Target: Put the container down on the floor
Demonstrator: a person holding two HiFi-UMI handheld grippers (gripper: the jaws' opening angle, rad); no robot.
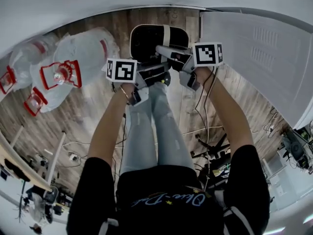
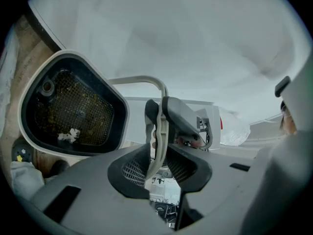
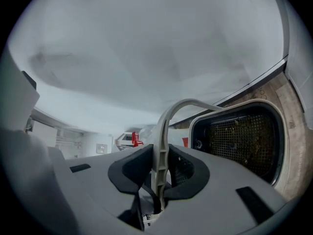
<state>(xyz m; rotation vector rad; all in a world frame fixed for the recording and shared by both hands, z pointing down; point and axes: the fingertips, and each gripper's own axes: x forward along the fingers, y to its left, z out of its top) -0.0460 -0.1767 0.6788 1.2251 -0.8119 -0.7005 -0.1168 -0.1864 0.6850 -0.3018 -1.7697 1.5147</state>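
A white container (image 1: 146, 27) with a black mesh inside hangs by its pale grey bail handle (image 1: 166, 35) in front of my legs, over the wooden floor. Both grippers hold that handle side by side. In the left gripper view the handle (image 2: 157, 131) runs between the pads, and my left gripper (image 2: 157, 155) is shut on it, with the container's rim (image 2: 123, 124) to the left. My right gripper (image 3: 160, 173) is shut on the same handle (image 3: 161, 131), and the container's rim (image 3: 234, 105) lies to its right. Whether the container touches the floor is unclear.
Clear plastic bags holding red-capped bottles (image 1: 63, 72) lie on the floor at the left. A white panel (image 1: 254, 48) stands at the right and a white wall rises just beyond the container. Cables (image 1: 205, 131) trail over the boards near my feet.
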